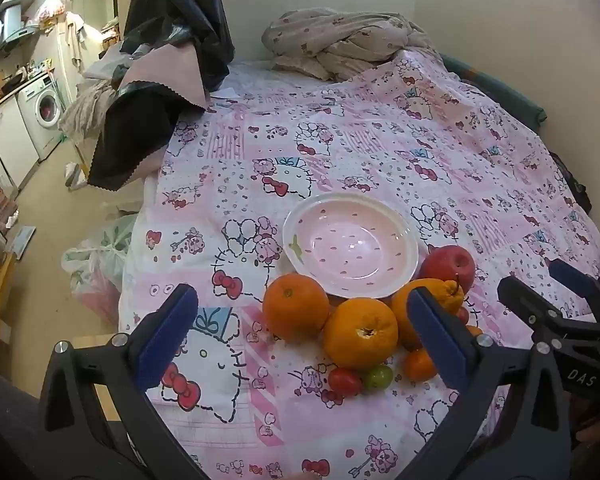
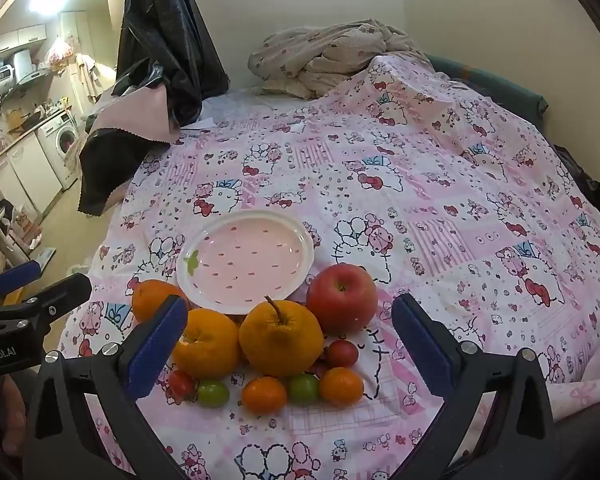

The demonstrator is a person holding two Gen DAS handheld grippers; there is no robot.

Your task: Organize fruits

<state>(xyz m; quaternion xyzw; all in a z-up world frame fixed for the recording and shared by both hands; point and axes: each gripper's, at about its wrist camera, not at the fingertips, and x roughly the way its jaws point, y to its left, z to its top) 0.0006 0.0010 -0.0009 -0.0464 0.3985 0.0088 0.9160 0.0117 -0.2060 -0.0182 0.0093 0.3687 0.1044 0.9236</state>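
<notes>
A pink empty plate lies on the Hello Kitty sheet. In front of it sit three big oranges, a red apple, and small red, green and orange tomatoes. My left gripper is open and empty, just short of the oranges. My right gripper is open and empty, its fingers either side of the fruit pile. Each gripper shows in the other's view: the right one, the left one.
A crumpled blanket lies at the far end of the bed. Black and pink cloth hangs at the bed's left edge. The floor, plastic bags and a washing machine are off to the left. A wall runs along the right.
</notes>
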